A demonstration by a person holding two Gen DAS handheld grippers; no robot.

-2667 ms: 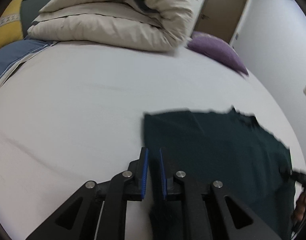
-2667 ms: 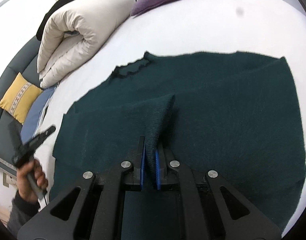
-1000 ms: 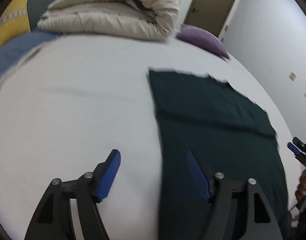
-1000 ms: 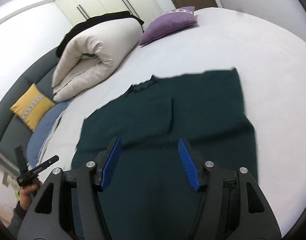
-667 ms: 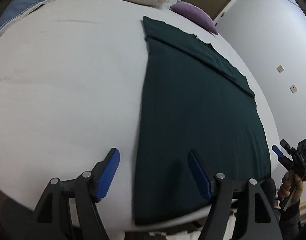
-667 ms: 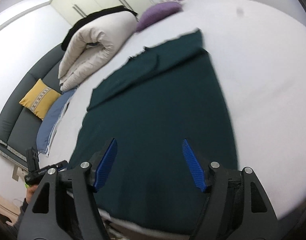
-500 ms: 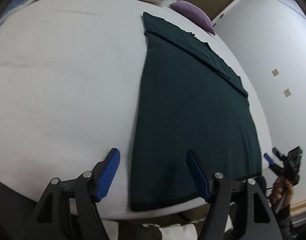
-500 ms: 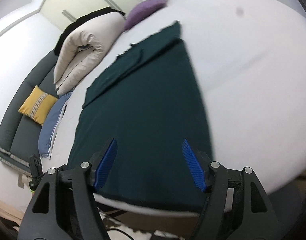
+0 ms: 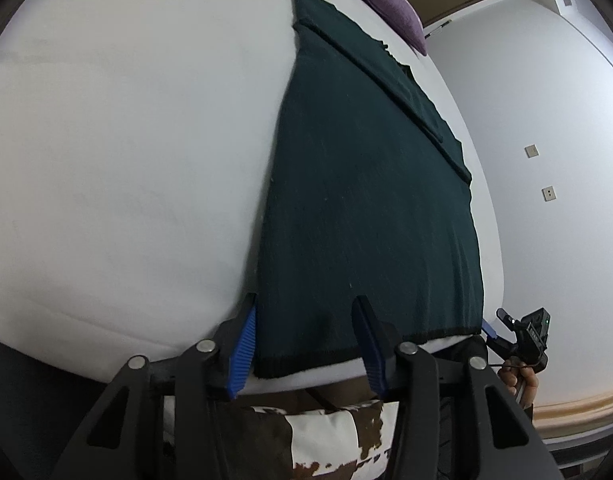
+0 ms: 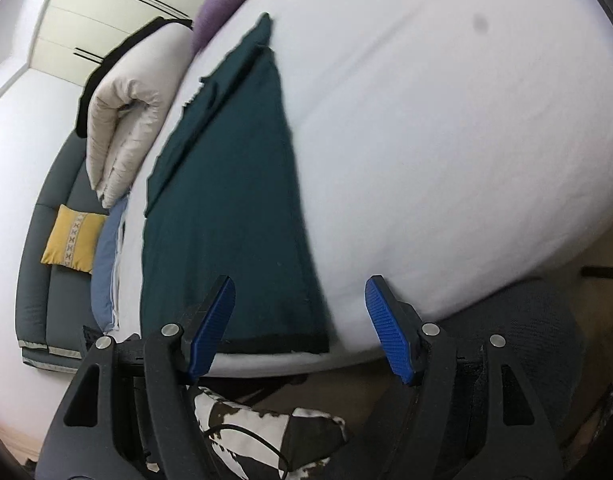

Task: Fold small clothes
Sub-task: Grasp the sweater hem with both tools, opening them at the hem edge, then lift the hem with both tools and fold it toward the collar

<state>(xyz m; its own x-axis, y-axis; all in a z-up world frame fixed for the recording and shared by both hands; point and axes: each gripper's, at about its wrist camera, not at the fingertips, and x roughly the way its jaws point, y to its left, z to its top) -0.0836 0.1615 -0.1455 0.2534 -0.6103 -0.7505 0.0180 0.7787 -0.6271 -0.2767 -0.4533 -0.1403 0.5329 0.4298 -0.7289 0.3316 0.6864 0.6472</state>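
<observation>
Both my claws now sit at the near edge of the white bed point(image 9: 106, 140), back from the folded sleeves at the frame top. Lower centre in both views lies the dark green sweater point(image 9: 366, 200), flat, its hem nearest me. My left claw point(image 9: 304, 344) has just been narrowing astride the hem corner, not yet pinching. My right claw point(image 10: 298, 328) gapes, unclenched, over the opposite corner.

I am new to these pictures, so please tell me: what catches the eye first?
A dark green garment lies flat on the white bed, its hem at the near edge. The left gripper straddles one hem corner with open jaws that have just been closing; the right gripper stands open at the other.
</observation>
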